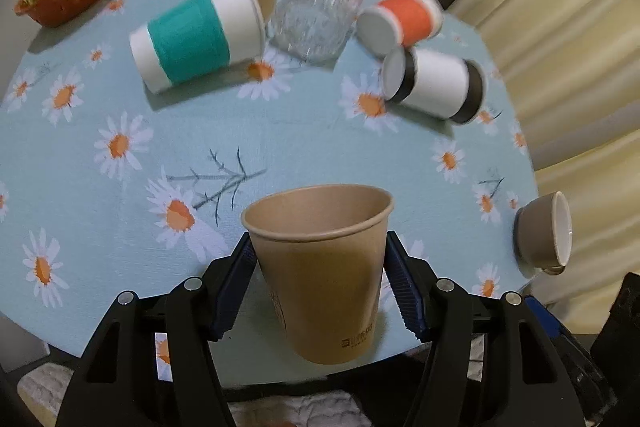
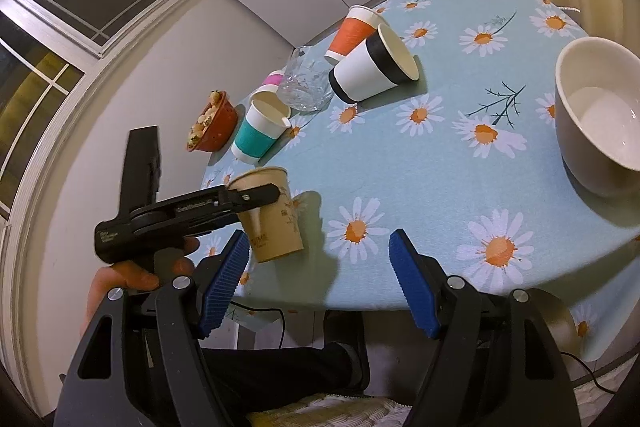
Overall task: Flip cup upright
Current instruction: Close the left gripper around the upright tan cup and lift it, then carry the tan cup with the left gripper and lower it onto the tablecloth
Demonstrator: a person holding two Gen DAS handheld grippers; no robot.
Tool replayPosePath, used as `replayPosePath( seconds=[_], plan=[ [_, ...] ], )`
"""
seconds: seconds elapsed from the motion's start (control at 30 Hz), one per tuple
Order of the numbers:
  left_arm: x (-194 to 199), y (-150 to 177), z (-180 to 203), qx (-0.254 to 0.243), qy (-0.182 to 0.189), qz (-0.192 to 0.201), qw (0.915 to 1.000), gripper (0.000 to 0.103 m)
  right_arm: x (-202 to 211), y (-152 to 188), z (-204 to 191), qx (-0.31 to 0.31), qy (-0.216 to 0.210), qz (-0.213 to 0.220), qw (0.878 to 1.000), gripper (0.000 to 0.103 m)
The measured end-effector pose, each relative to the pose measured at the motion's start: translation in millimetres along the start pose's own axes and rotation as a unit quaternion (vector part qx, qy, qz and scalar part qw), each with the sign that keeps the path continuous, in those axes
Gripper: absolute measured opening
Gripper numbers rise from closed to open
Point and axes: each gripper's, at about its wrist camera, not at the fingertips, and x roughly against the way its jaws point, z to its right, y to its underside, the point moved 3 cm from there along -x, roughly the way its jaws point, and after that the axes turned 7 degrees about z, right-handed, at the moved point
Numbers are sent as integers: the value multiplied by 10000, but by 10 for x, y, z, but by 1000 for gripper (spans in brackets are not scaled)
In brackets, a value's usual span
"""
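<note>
Both jaws of the left gripper [image 1: 320,283] were closed on the brown cup [image 1: 324,267], one blue pad against each side of its wall just under the rim. The cup stood mouth up between them, its base near the table [image 1: 280,147] edge; whether it touched the cloth could not be told from either view. The flip itself looked done, so the step in hand was setting down and letting go: the next move called for easing the base flat onto the cloth, then opening the pads without tipping the light cup. The right gripper [image 2: 320,283] hung off the near edge with its jaws wide and nothing between them. Beyond the left jaws, well apart, lay a teal cup [image 1: 192,39], an orange cup [image 1: 400,21] and a black-banded cup [image 1: 436,87] on their sides, with a glass [image 1: 316,19] between them. To the right lay a grey bowl [image 1: 544,231].
</note>
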Motion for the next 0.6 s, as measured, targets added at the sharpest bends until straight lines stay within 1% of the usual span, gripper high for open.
replayPosePath(
  seconds=[0.07,0.1,0.17,0.23,0.27,0.3,0.43,0.47,0.5,0.57,0.6],
  plan=[
    [122,14,48,-128,20,341,9993,62,-5,0,-11,17,-23,2,10000,72],
    [205,27,74,-223,13,602,9979,62,-5,2,-20,33,-40,6,10000,72],
    [311,47,121,-395,-35,920,9950,62,5,6,-38,70,-76,24,9999,72],
    [473,87,187,-617,-99,1453,9874,62,15,5,-48,95,-110,35,9999,72],
    [532,97,195,-691,-130,1630,9841,62,16,6,-48,102,-127,25,9999,72],
    [615,127,224,-801,-213,1933,9776,62,19,7,-38,82,-136,24,9999,72],
    [754,240,301,-1070,-391,2657,9573,62,15,-1,-29,53,-133,40,9999,72],
    [779,287,318,-1173,-484,2895,9487,62,14,1,-33,55,-142,41,9999,72],
    [790,322,328,-1213,-569,3040,9432,62,14,3,-39,75,-154,36,9998,72],
    [804,422,353,-1314,-690,3416,9280,62,21,6,-37,76,-163,47,9998,72],
    [816,457,347,-1341,-726,3527,9232,62,24,5,-27,56,-157,61,9998,72]
  ],
)
